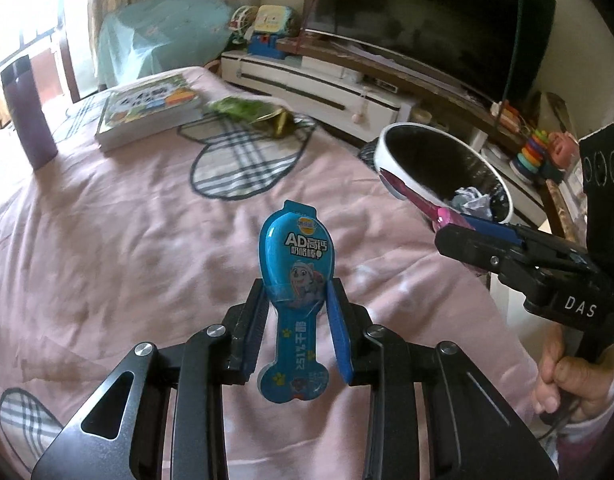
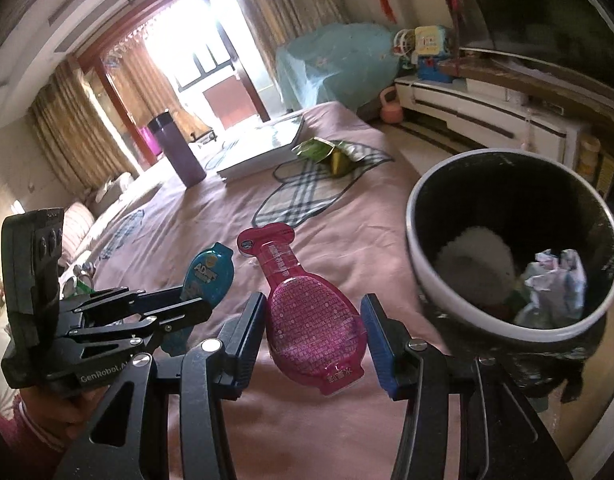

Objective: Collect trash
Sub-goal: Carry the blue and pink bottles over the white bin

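Observation:
My left gripper (image 1: 297,298) is shut on a blue spoon-shaped snack wrapper (image 1: 295,248) and holds it above the pink bed; the wrapper also shows in the right wrist view (image 2: 205,276). My right gripper (image 2: 313,312) is shut on a pink wrapper (image 2: 307,308) of the same shape, held beside the white-rimmed black trash bin (image 2: 423,280). In the left wrist view the pink wrapper (image 1: 411,192) reaches over the bin's rim (image 1: 387,140). Crumpled paper (image 2: 555,280) lies in the bin. A green crumpled wrapper (image 1: 247,110) lies farther back on the bed by the book.
A book (image 1: 147,110) and a purple tumbler (image 1: 27,112) stand at the far side of the bed (image 1: 107,240). A white TV cabinet (image 1: 327,88) with a television and toys runs along the right wall beyond the bin.

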The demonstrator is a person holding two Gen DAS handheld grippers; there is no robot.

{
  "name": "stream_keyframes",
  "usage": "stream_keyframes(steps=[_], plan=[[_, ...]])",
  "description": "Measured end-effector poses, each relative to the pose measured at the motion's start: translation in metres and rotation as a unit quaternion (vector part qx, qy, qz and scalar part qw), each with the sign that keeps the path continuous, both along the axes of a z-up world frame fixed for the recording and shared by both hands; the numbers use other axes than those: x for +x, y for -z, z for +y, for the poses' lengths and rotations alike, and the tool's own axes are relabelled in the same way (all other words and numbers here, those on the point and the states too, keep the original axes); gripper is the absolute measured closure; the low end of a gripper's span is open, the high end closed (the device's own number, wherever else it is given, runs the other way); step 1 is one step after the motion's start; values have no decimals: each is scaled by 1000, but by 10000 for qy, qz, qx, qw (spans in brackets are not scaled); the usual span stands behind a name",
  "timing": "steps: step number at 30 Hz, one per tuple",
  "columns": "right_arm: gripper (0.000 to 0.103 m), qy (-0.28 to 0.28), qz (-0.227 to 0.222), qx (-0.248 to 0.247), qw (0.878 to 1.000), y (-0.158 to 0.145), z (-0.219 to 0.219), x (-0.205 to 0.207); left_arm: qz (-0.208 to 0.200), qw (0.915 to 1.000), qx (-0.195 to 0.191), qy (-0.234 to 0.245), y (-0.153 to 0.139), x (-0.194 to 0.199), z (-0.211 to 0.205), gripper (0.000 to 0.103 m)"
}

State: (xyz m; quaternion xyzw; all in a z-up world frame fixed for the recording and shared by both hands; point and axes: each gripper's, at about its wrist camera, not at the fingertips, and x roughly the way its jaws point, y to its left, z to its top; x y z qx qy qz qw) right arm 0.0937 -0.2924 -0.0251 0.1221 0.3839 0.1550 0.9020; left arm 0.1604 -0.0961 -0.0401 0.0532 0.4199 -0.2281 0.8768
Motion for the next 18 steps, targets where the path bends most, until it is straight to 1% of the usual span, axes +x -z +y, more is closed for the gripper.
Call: stream_keyframes(steps=[7, 18], plan=[[53, 170, -156, 59, 9997, -8, -19, -9, -63, 9998, 60, 170, -5, -4, -22, 75], [54, 579, -224, 69, 9980, -15, -58, -13, -231, 9985, 87, 489, -19, -5, -66, 75]])
